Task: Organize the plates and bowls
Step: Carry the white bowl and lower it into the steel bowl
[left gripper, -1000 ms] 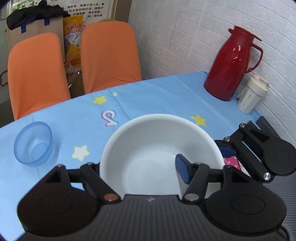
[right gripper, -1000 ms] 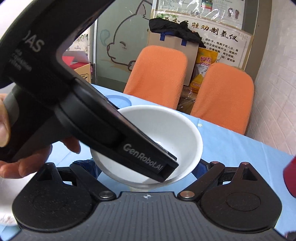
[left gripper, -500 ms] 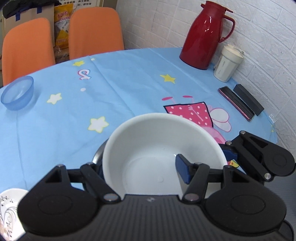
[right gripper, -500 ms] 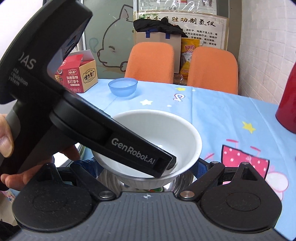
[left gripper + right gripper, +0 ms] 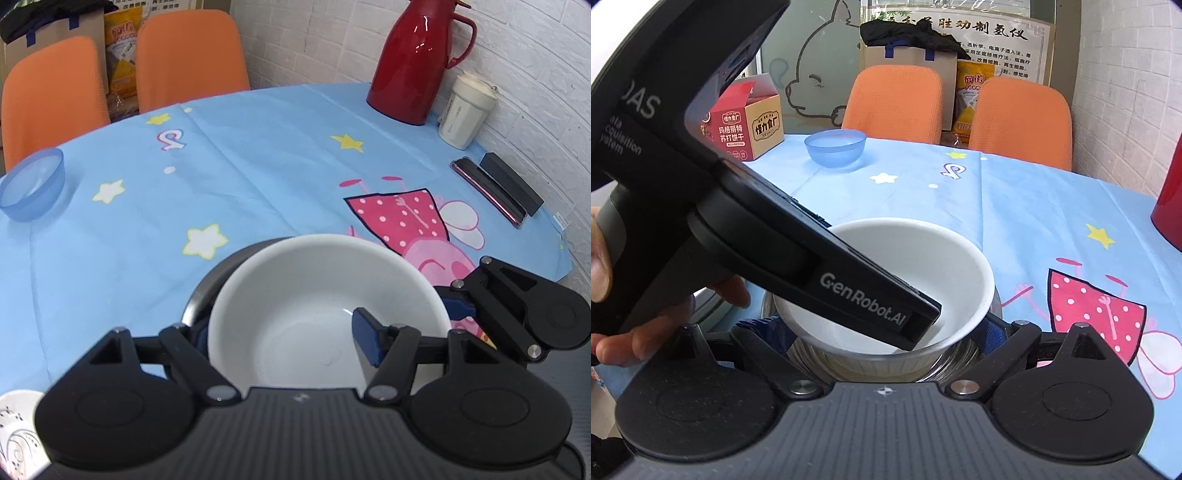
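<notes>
Left claw [image 5: 286,339] astride white bowl [image 5: 295,295]

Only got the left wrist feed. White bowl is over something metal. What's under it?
Observer: A steel bowl. The white bowl sits down inside its rim.
Operator: I see one blue-padded finger off to the right. Where's its mate?
Observer: On the bowls' far side. The right tongs straddle both bowls, one finger each side at the steel rim. I can't tell whether they touch.
Operator: Anything past the blue bowl, out of my frame?
Observer: A red-and-tan cardboard box stands on the table, just left of that bowl.
</notes>
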Tool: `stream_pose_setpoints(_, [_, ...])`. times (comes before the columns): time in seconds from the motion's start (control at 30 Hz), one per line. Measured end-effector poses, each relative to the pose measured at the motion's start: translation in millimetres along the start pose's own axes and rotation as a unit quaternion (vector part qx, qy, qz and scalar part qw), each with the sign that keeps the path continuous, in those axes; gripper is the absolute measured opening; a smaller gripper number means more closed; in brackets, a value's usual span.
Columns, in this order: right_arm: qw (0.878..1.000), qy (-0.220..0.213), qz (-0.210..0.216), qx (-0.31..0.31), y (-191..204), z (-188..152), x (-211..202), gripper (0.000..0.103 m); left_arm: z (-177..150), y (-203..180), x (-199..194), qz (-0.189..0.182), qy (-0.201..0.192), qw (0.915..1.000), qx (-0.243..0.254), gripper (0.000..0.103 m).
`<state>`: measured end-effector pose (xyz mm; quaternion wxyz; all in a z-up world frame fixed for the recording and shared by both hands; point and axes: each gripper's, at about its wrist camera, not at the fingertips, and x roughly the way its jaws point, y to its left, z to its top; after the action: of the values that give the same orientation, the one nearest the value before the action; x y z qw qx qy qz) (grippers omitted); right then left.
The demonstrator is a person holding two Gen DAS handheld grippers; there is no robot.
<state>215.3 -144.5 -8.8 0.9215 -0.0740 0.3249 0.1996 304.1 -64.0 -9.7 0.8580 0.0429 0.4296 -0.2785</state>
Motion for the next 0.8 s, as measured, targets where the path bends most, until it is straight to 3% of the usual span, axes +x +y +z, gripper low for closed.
stream_pose_setpoints(0.4, [1.000, -0.004, -0.027, 0.004, 10.4, -3.2, -12.4, 0.084, 4.9, 8.7, -11.9, 0.000, -0.017, 0.9997, -0.015, 0.069])
stream_pose_setpoints(0.47, [0.999, 0.014, -0.038, -0.012, 12.2, -2.5, -9.6, 0.084, 5.5, 10.7, -12.8, 0.003, -0.017, 0.9997, -0.017, 0.069])
stream_pose_setpoints(0.8, [0.998, -0.011, -0.060, -0.013, -4.1, -11.2, -56.9, 0.084, 8.2, 13.8, -28.6, 0.018, -0.037, 0.9990, -0.020, 0.072])
